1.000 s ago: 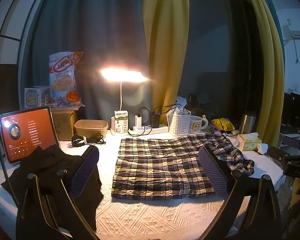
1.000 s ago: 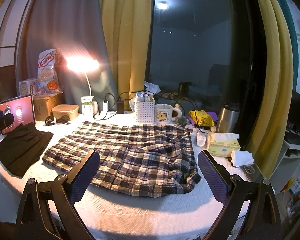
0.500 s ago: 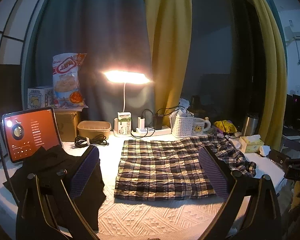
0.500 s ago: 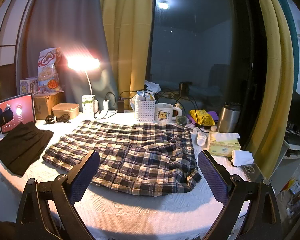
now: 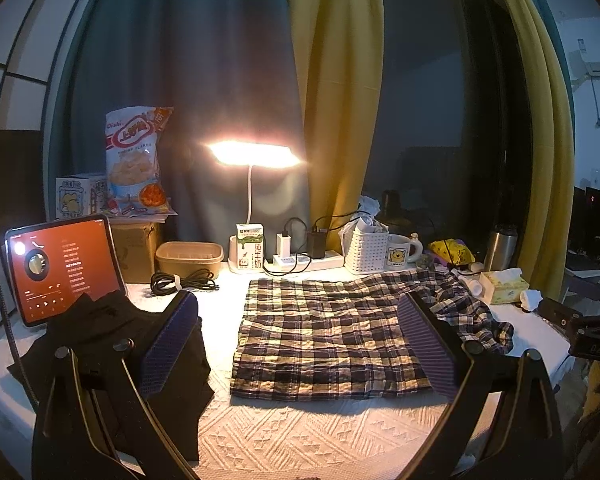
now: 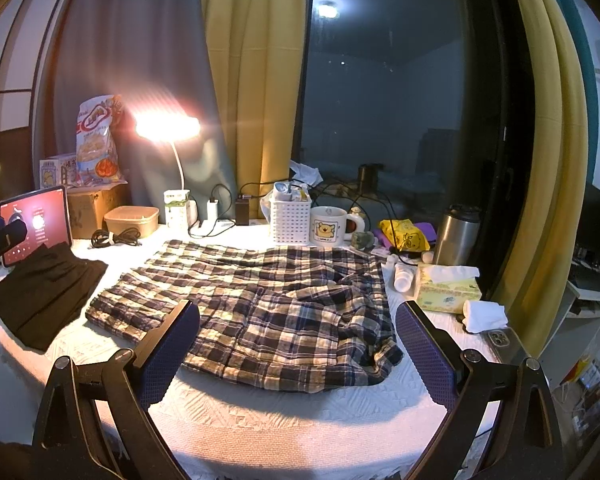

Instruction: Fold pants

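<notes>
Plaid pants [image 5: 332, 332] lie spread flat on the white textured tablecloth [image 5: 300, 432], with the right end bunched up; they also show in the right wrist view [image 6: 260, 308]. My left gripper [image 5: 298, 340] is open and empty, held above the near table edge in front of the pants. My right gripper [image 6: 298, 352] is open and empty, held above the near edge at the pants' bunched right end. Neither gripper touches the cloth.
A folded black garment [image 5: 112, 344] lies at the left by a lit tablet [image 5: 60, 264]. Along the back stand a lamp [image 5: 254, 156], milk carton [image 5: 250, 252], power strip [image 5: 308, 260], white basket [image 5: 366, 250], mug [image 5: 400, 256], flask [image 6: 456, 236] and tissue box [image 6: 446, 288].
Both grippers have drawn back and up slightly from the table. The pants have not moved.
</notes>
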Tool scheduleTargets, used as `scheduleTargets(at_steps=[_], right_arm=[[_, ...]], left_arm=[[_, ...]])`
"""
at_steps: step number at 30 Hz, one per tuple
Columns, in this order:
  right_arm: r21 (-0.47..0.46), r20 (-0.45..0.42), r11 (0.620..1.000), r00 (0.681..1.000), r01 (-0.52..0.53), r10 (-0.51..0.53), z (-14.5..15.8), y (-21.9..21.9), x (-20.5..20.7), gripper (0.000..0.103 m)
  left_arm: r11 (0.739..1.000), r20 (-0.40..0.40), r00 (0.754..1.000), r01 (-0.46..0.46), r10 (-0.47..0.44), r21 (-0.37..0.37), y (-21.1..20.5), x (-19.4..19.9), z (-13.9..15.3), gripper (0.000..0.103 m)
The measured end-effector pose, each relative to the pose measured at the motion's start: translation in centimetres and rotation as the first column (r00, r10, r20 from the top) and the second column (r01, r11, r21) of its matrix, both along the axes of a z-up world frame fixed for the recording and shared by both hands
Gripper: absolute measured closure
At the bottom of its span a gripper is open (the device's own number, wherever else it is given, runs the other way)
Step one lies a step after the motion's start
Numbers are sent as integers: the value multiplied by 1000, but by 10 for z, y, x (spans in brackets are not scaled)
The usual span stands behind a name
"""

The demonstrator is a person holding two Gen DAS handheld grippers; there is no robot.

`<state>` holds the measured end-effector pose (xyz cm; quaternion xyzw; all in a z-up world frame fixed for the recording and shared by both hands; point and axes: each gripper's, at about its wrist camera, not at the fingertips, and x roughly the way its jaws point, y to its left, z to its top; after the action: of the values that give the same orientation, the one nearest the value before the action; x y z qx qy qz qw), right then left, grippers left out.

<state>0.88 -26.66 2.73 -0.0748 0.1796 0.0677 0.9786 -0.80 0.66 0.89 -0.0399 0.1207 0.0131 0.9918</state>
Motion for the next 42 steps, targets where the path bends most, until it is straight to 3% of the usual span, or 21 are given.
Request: scheduleTargets(at_steps=[19,25,34,38,42], right_arm=[[-5,-10,1000,1000,-5,5,-3,1,-1,4],[-46,-52,999,999,-14,12,-15,1,21,4],[-41,-145,999,989,-4,-2,-43,-11,102,4],[-49,-177,999,984,-10,1,-45,-24,148,4],[-44,-214,999,977,-20,10,-44,-39,197,4]], left_arm=[[1000,-5,1000,10,-10,5,2,-1,-2,4],[999,-34,999,20,-19,41,-1,14,-10,4],[996,-207,978,20,-1,85,12,98,-34,4],[989,-254,967,17,22,149,26,156,-35,4],[994,-314,949,31,4,107,49,218,-39,4]])
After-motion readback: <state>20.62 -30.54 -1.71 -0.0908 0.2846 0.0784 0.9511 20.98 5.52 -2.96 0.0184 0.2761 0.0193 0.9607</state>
